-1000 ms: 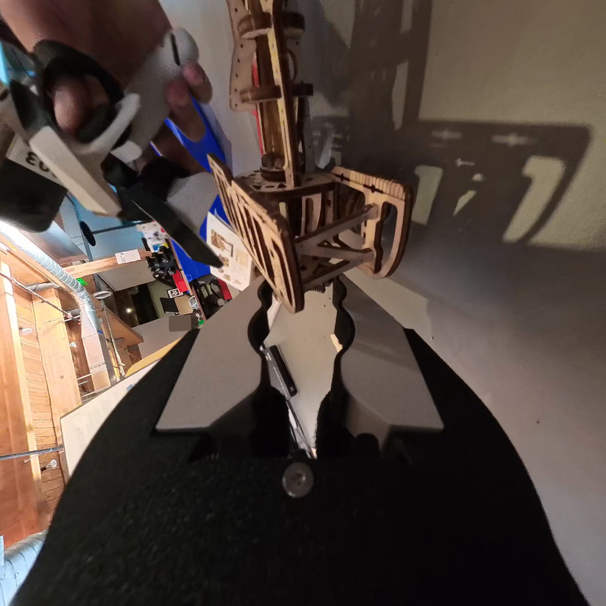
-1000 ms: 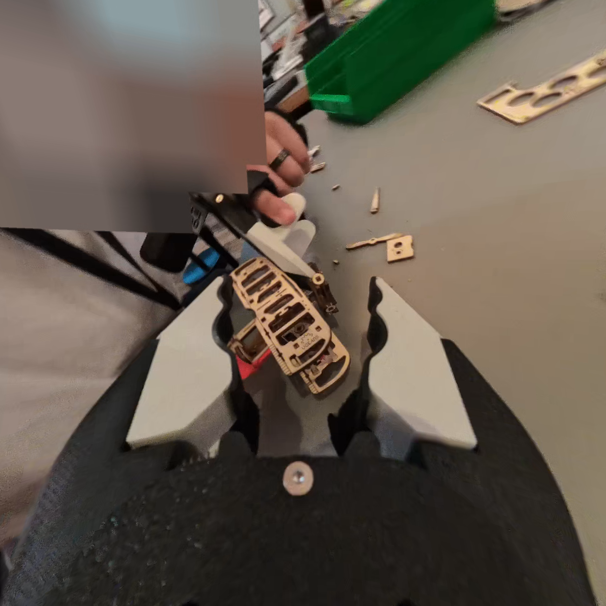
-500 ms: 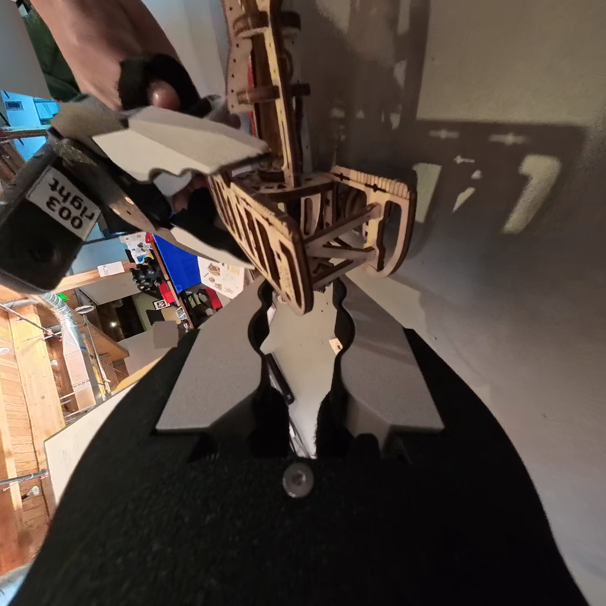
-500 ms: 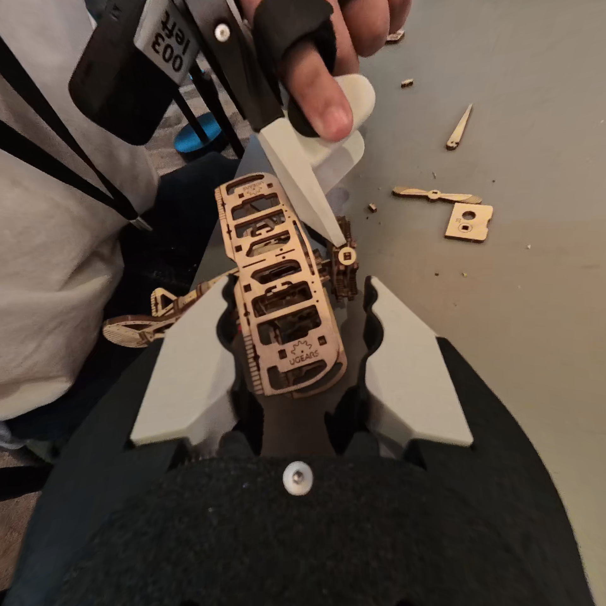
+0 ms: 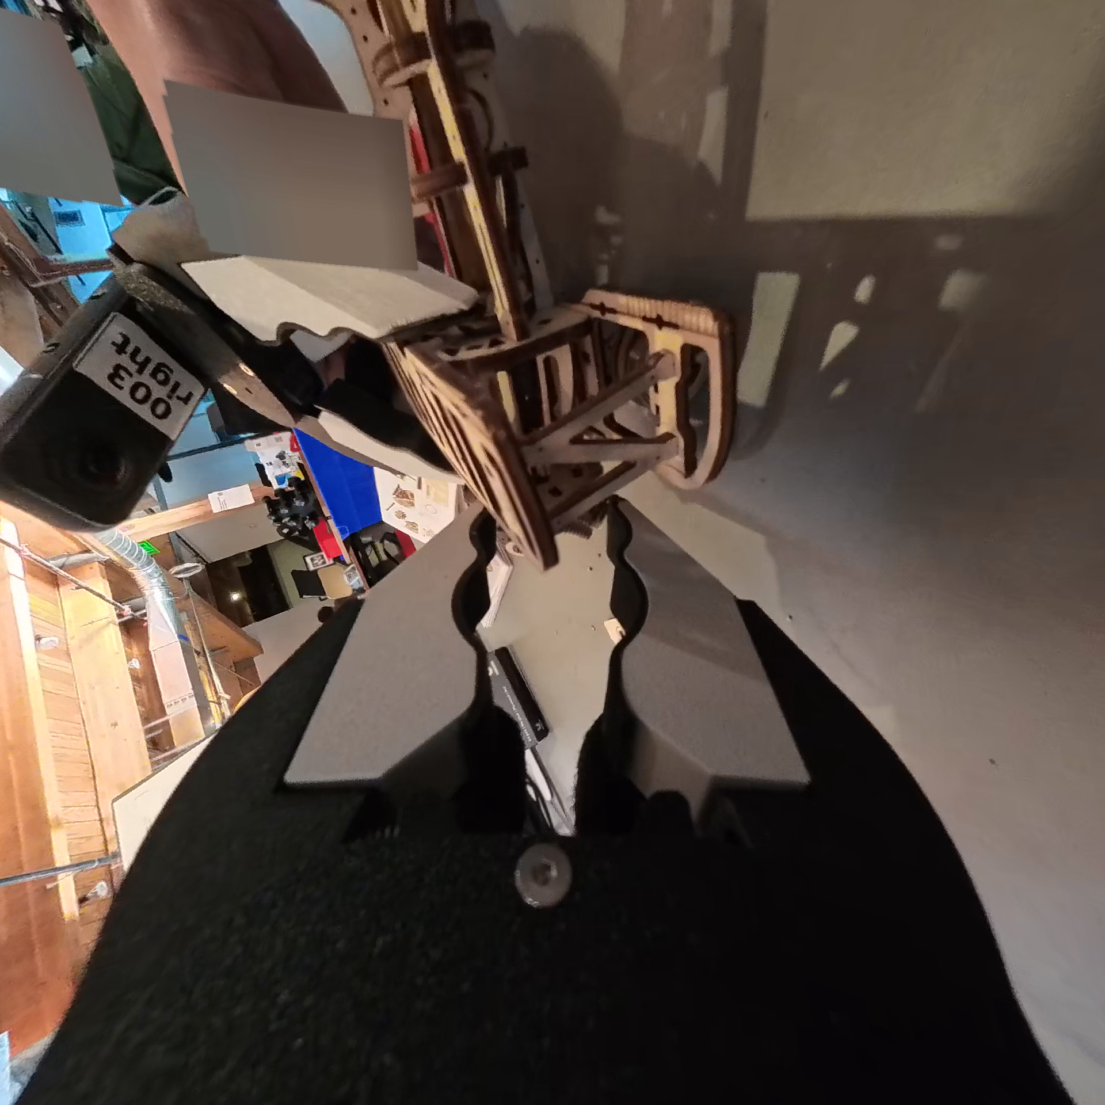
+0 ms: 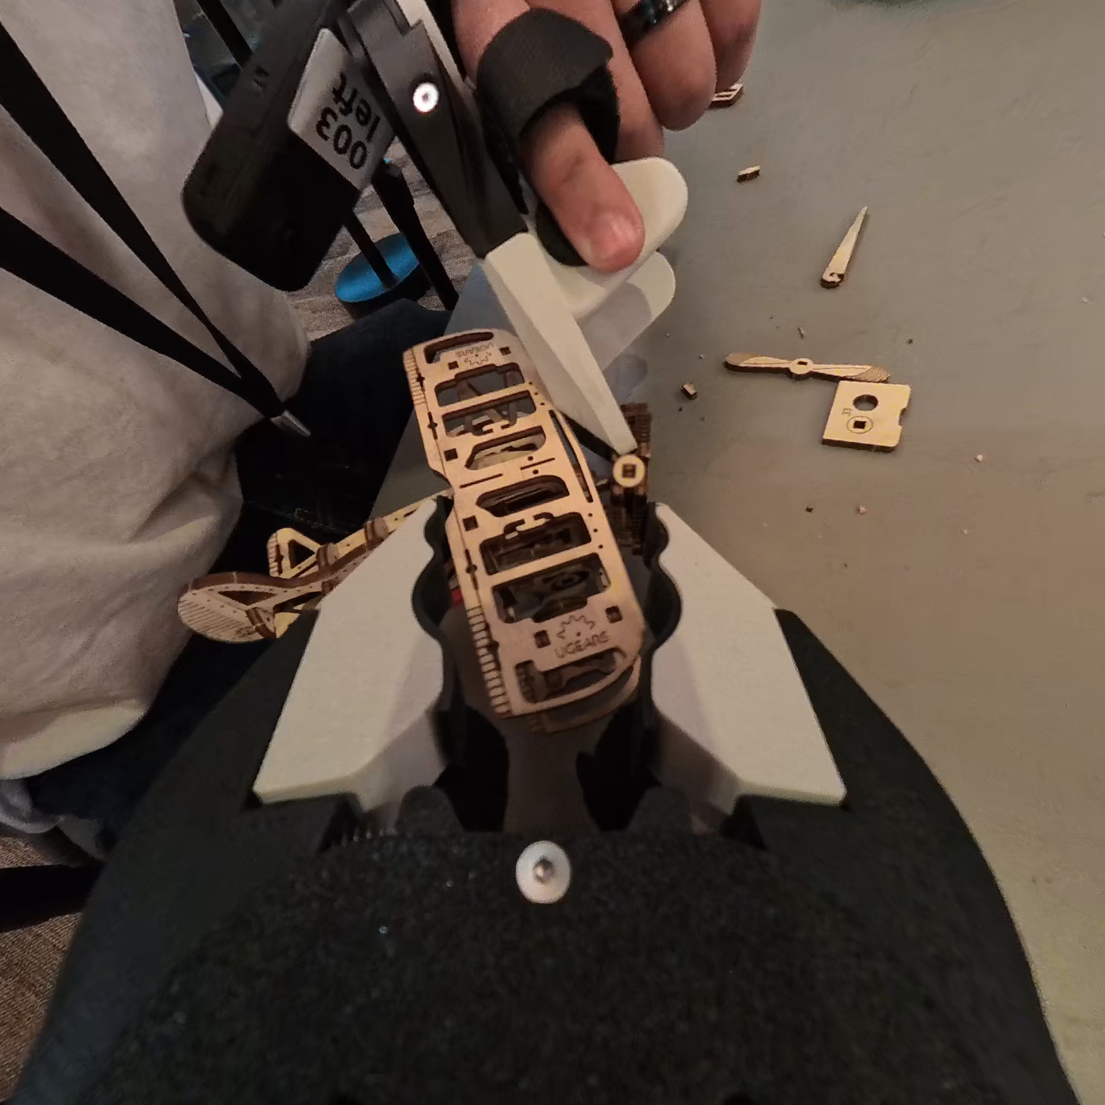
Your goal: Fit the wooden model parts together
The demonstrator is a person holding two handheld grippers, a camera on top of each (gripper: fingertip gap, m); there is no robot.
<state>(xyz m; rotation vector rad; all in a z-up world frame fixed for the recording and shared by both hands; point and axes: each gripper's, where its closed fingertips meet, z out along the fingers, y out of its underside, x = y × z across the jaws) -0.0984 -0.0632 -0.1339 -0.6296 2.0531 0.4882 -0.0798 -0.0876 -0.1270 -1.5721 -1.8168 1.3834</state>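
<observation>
Right wrist view: the wooden biplane model [image 6: 538, 538] fills the centre, its slotted upper wing running lengthwise between the pale fingers of the right hand-held gripper [image 6: 541, 526].
Right hand-held gripper: fingers spread around the wing — a gap shows on the left side, while on the right the finger sits just beside the model's nose; no firm pinch can be seen.
Left hand-held gripper [image 6: 622, 445]: seen from the right wrist view, its pale fingers come down from the top with the tips at the small round hub on the model's nose; whether they clamp it cannot be told here.
Left wrist view: the model [image 5: 556, 412] hangs just beyond the tips of the left hand-held gripper [image 5: 547, 538], whose fingers stand a little apart with the wing edge at their tips — contact is not clear.
Person: a hand [image 6: 592, 113] with a black finger strap and a dark ring holds the left tool; a pale grey sweatshirt [image 6: 119, 388] fills the left of the right wrist view.
Worktop [image 6: 897, 658]: grey, strewn with wood crumbs.
Loose parts: a wooden propeller [image 6: 804, 368] lies touching a square plate with holes [image 6: 867, 415]; a thin pointed sliver [image 6: 844, 248] lies farther off.
</observation>
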